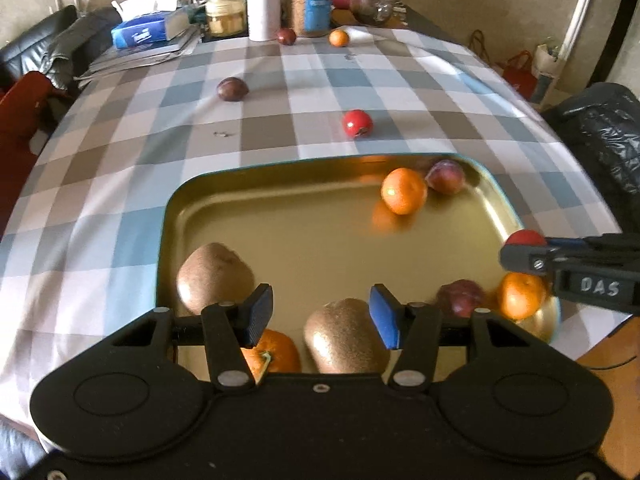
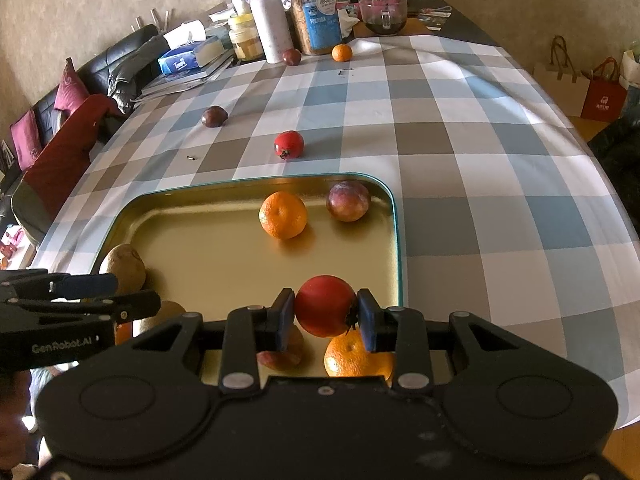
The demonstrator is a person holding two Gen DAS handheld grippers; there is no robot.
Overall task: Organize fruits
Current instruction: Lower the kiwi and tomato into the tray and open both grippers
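The right tongs [image 2: 326, 316] grip a red fruit [image 2: 326, 312] above the near right corner of a gold tray [image 2: 396, 240]. The left tongs [image 1: 320, 316] hang open and empty over a kiwi [image 1: 344, 340] at the tray's near edge. Farther in lie an orange [image 2: 283, 215] and a plum [image 2: 348, 201]. Beyond, on the checked worktop [image 2: 460, 160], sit another red fruit [image 2: 288, 144], two plums and an orange.

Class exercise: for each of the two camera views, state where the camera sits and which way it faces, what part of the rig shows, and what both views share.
Left wrist: sits on the left gripper, faces forward over the tray; its open fingers show.
Right wrist: sits on the right gripper, faces forward over the same tray; its fingers clamp a red fruit.
Shared: tray, checked tablecloth, loose red fruit, and each other's gripper.
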